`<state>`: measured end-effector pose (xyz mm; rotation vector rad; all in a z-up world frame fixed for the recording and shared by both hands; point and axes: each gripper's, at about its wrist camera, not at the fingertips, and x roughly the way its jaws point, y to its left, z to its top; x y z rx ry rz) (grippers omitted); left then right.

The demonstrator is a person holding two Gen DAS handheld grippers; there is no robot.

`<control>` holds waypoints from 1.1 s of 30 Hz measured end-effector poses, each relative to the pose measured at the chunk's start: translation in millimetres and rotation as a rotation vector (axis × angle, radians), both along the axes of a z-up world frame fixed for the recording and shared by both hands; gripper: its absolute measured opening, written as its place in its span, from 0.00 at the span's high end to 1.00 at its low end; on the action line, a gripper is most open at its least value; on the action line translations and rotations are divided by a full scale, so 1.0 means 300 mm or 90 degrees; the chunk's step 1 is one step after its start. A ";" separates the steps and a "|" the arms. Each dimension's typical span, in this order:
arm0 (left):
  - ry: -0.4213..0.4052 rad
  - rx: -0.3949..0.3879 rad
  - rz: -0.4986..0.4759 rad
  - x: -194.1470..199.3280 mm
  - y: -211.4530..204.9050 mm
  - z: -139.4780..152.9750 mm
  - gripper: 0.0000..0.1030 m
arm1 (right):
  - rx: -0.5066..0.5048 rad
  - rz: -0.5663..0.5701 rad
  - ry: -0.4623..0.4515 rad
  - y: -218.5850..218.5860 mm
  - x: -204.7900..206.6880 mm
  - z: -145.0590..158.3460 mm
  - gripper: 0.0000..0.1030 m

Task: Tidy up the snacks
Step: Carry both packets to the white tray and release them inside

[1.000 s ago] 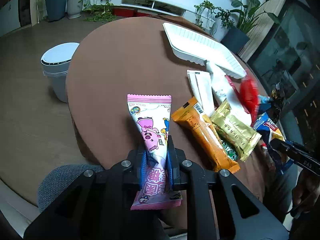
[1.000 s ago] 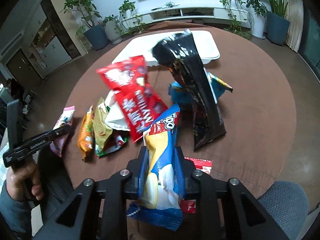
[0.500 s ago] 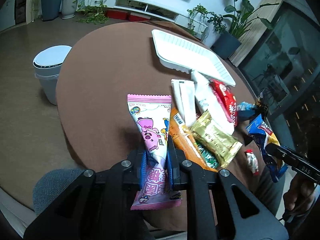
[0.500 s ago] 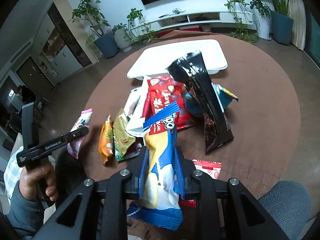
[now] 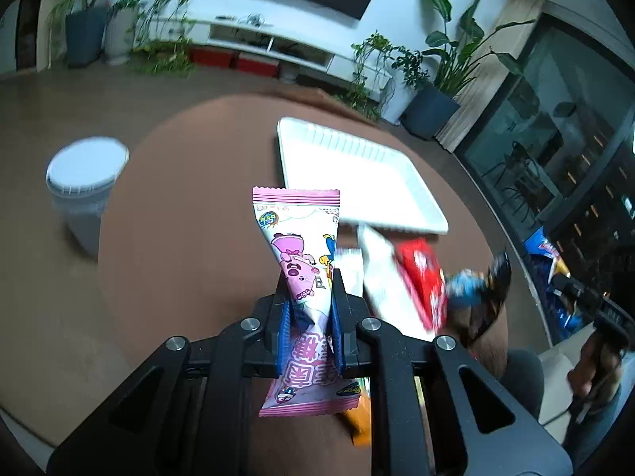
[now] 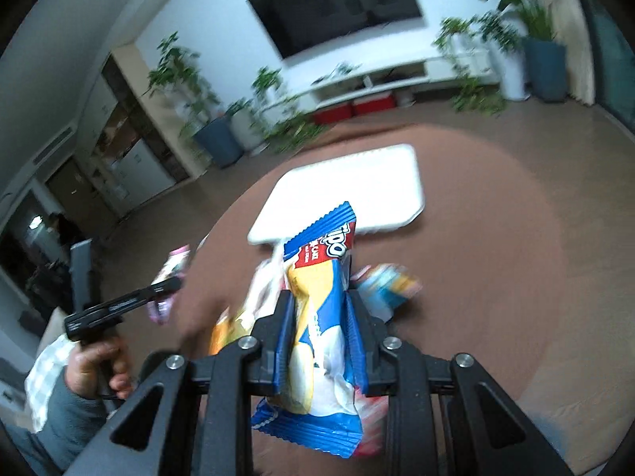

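Observation:
My left gripper (image 5: 308, 277) is shut on a pink snack packet (image 5: 301, 246) and holds it above the round brown table (image 5: 190, 214). My right gripper (image 6: 319, 297) is shut on a blue and yellow snack bag (image 6: 317, 277), also lifted above the table. A white tray (image 5: 357, 182) lies at the far side of the table; it also shows in the right wrist view (image 6: 353, 194). Other snacks lie in a heap in front of it: a red packet (image 5: 422, 277), a white packet (image 5: 381, 273), a black bag (image 5: 492, 297).
A white lidded bin (image 5: 85, 190) stands on the floor left of the table. Potted plants (image 5: 436, 91) and a low TV cabinet (image 5: 274, 45) line the far wall. The left gripper and hand show in the right wrist view (image 6: 119, 309).
Both grippers have risen and tilted upward with their snacks still held. The tray now sits closer to the middle of both views. The heap of snacks has shifted lower in view.

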<state>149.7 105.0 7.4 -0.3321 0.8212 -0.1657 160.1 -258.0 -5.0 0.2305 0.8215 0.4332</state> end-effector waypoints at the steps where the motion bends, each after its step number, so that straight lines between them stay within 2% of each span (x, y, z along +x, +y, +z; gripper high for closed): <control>1: -0.006 0.008 -0.002 0.039 0.004 0.017 0.86 | -0.008 -0.013 -0.006 -0.020 0.030 0.009 0.73; 6: -0.022 0.036 -0.012 0.227 0.005 0.072 0.86 | -0.035 -0.049 -0.025 -0.097 0.240 0.047 0.73; 11: -0.019 0.071 -0.058 0.429 -0.064 0.085 0.86 | -0.049 0.000 -0.006 -0.051 0.498 0.021 0.73; 14: -0.004 0.088 -0.089 0.533 -0.111 0.056 0.86 | -0.071 0.044 0.013 0.015 0.620 -0.032 0.73; 17: 0.020 0.103 -0.113 0.621 -0.154 0.007 0.86 | -0.097 0.077 0.049 0.079 0.711 -0.135 0.73; 20: 0.043 0.109 -0.121 0.675 -0.168 -0.041 0.86 | -0.103 0.087 0.072 0.112 0.755 -0.214 0.73; 24: 0.075 0.108 -0.119 0.767 -0.186 -0.120 0.86 | -0.104 0.092 0.090 0.150 0.781 -0.270 0.73; 33: 0.119 0.117 -0.119 0.815 -0.239 -0.279 0.85 | -0.145 0.103 0.083 0.186 0.815 -0.324 0.73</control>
